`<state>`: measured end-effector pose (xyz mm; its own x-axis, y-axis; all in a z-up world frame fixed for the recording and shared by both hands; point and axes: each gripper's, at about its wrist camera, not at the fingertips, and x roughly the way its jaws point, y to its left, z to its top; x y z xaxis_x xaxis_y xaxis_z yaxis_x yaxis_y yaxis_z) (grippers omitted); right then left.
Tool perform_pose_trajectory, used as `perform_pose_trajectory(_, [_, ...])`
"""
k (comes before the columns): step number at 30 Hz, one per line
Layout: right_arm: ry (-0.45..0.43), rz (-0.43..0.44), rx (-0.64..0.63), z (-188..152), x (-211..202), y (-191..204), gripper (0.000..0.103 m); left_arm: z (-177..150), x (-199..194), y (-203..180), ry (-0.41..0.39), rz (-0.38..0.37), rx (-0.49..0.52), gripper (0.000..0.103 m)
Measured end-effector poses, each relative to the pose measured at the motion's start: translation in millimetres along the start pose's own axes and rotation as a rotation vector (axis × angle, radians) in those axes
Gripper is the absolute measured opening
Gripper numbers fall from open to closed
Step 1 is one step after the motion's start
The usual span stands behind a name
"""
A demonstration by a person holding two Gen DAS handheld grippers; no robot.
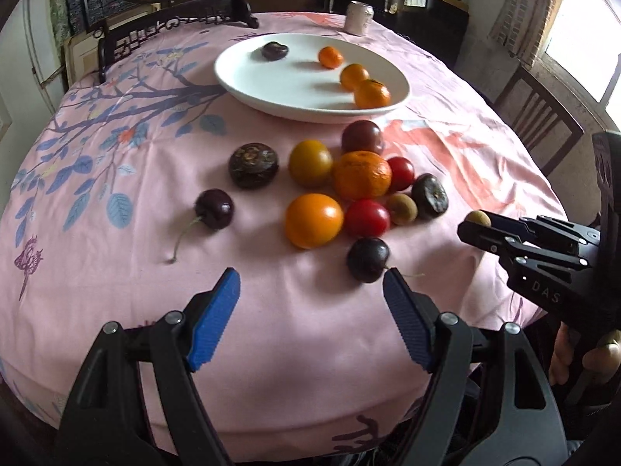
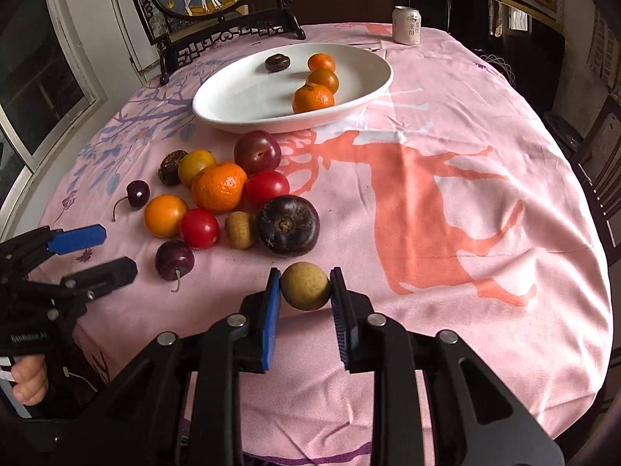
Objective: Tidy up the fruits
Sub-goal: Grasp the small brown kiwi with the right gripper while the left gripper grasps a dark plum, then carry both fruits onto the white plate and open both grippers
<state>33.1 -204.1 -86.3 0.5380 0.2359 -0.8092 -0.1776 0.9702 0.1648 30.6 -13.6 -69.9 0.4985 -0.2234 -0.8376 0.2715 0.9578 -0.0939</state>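
Observation:
My right gripper [image 2: 305,285] is shut on a small tan longan [image 2: 305,286], low over the pink cloth; the same longan [image 1: 478,218] shows at its tip [image 1: 471,229] in the left wrist view. My left gripper [image 1: 310,291] stands open above the cloth, a dark cherry [image 1: 367,259] just beyond its right finger. A heap of fruit lies past it: a large mandarin [image 1: 361,174], orange tomatoes [image 1: 313,220], red tomatoes [image 1: 366,218], a plum [image 1: 362,137], dark water chestnuts [image 1: 253,166]. The white plate [image 1: 271,89] holds three small oranges and one dark fruit [image 1: 274,50].
A drink can [image 2: 406,25] stands at the table's far edge. A framed deer screen on a dark carved stand [image 2: 217,35] sits behind the plate. Wooden chairs [image 1: 539,116] flank the table at right. A hand [image 2: 29,382] grips the left tool's handle.

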Motion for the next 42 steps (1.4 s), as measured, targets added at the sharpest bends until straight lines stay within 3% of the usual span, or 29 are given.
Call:
perform_pose_trajectory(5, [-0.001,0.034,0.015,-6.6,-1.8,-6.1,0.026,6.8,19.5,-17.7,0.051,-0.022,-0.011,0.075])
perform_pose_trajectory(8, [-0.012,0.051,0.027,-9.6,-5.2,-12.7,0.026,10.0,36.6,-25.9,0.106,-0.021,-0.025,0.048])
perform_pose_trajectory(12, [-0.019,0.067,0.043,-13.8,-8.4,-20.6,0.026,14.8,42.9,-35.6,0.088,0.016,-0.027,0.037])
perform_pose_trajectory(13, [-0.020,0.071,0.045,-14.5,-8.8,-21.7,0.026,15.7,43.4,-36.2,0.086,0.016,-0.029,0.027])
perform_pose_trajectory(23, [-0.033,0.081,0.045,-12.8,-11.9,-22.4,0.026,15.4,18.3,-33.6,0.022,-0.005,-0.047,0.027])
perform_pose_trajectory(32, [-0.032,0.061,0.031,4.3,-13.1,-11.1,0.026,30.7,-5.7,-2.3,-0.044,-0.005,-0.087,0.027])
perform_pose_trajectory(36, [-0.045,0.073,-0.021,34.8,-14.9,0.2,0.026,63.6,-19.2,12.9,-0.079,0.025,-0.072,0.027])
perform_pose_trajectory(42, [-0.071,0.086,-0.048,126.1,5.2,0.7,0.026,163.5,3.6,39.3,-0.066,0.072,-0.089,0.027])
